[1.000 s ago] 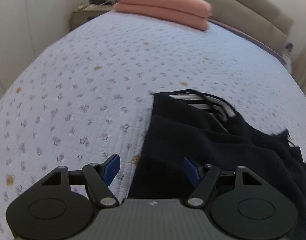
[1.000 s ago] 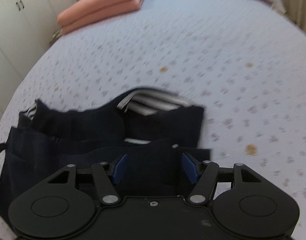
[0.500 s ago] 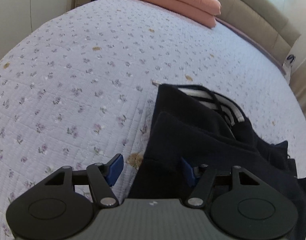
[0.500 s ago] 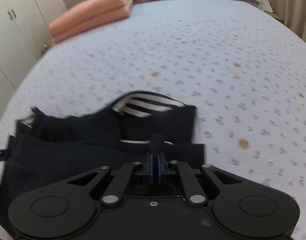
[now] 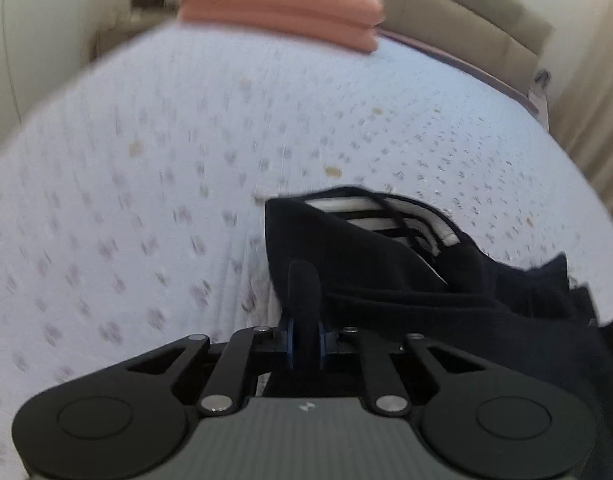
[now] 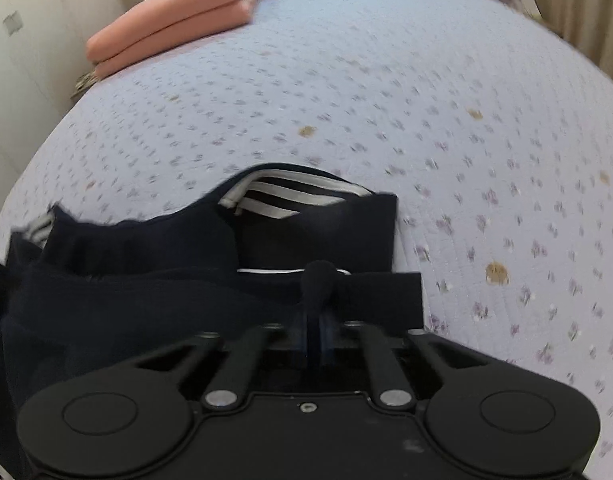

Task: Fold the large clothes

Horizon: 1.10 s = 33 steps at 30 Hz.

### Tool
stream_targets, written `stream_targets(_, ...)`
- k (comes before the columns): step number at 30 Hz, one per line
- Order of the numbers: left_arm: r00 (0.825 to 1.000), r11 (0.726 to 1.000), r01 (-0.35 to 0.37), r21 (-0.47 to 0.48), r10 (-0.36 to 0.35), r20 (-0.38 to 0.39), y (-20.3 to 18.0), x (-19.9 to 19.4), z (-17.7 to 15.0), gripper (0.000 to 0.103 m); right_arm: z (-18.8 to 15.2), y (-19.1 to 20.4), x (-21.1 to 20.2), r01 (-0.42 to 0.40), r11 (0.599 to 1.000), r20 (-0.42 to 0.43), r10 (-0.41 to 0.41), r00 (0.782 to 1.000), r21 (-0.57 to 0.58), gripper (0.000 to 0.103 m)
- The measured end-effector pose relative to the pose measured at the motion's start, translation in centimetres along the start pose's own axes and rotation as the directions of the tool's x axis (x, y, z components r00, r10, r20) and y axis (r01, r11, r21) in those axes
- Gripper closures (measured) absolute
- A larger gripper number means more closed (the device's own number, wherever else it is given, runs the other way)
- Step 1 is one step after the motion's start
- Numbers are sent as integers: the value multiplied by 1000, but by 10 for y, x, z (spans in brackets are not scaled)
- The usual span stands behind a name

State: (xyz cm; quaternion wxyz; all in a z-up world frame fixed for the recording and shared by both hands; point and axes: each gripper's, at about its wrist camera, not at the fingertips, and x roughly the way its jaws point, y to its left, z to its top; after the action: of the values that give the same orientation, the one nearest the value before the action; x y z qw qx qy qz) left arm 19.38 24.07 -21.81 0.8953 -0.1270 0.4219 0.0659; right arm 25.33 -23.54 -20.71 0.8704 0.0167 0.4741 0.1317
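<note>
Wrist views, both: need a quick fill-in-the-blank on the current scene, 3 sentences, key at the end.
1. Each hand-held gripper, left and right, is shut on a pinch of the dark ____ garment.
2. The garment's inner lining shows white and dark ____.
3. The folded bedding by the headboard is ____ in colour.

Missing words: navy; stripes; pink

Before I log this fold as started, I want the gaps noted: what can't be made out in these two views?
- Left wrist view: bedspread print is motion-blurred; dark garment runs off the right edge.
- Right wrist view: the garment's left part is cut by the frame edge.
- Both views: left gripper and right gripper pads are buried in pinched fabric.
</note>
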Motion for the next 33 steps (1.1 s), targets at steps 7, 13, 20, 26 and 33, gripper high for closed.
stream_targets(7, 990, 999, 44, 18, -46, 134, -16, -65, -5, 95, -2, 26, -71, 73, 991, 202, -49, 978, -114, 96)
stream_targets(13, 975, 989, 135, -57, -122, 185, -10, -84, 13, 95, 21, 25, -94, 98, 990, 295, -66, 953, -97, 97)
stream_targets(20, 937, 989, 140, -38, -120, 327, -17, -72, 68, 95, 78, 24, -77, 163, 985, 422, -123, 898, -60, 97)
stream_targets(26, 992, 999, -7, -36, 12, 127, -19, 32, 71, 94, 83, 12, 55, 191, 981, 90, -187, 978, -39, 96)
stream_targets(33, 995, 996, -77, -33, 79, 56, -18, 72, 56, 81, 77, 18, 61, 258, 961, 47, -254, 966, -103, 66)
